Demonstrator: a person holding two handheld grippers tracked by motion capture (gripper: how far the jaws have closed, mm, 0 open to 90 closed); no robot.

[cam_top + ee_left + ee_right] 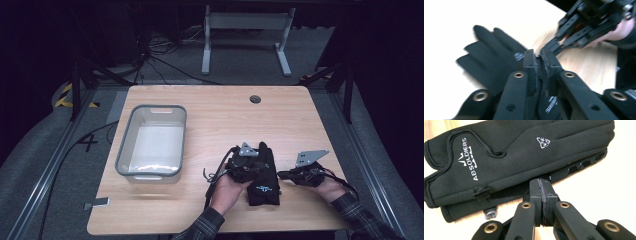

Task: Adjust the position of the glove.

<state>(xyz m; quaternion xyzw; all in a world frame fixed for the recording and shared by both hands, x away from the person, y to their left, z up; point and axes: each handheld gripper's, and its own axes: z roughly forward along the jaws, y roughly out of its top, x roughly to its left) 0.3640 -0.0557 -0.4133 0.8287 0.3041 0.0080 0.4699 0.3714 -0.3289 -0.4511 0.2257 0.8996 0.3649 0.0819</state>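
Two black gloves lie stacked one on the other on the surface, near your edge and right of the middle, with the grey bin standing well apart to their left. Your left hand-held gripper sits over the left side of the stack, and in the left gripper view its jaws look pressed together with only a thin seam between them; whether any cloth is pinched there I cannot tell, since the glove lies just beneath and behind the tips. Your right hand-held gripper rests just beside the right edge of the pair, and in the right gripper view its jaws are together with nothing between them, the tips touching or nearly touching the lower glove where it peeks out under the upper one. Expect these to be light, soft and floppy: they will drape and fold when lifted, and the two layers may slide apart or cling together. The patterned palm of the lower glove should grip well. Take hold at the cuff or along a side seam, where the fabric is doubled and firmer, rather than at the thin fingers, and open the jaws before you close on it.
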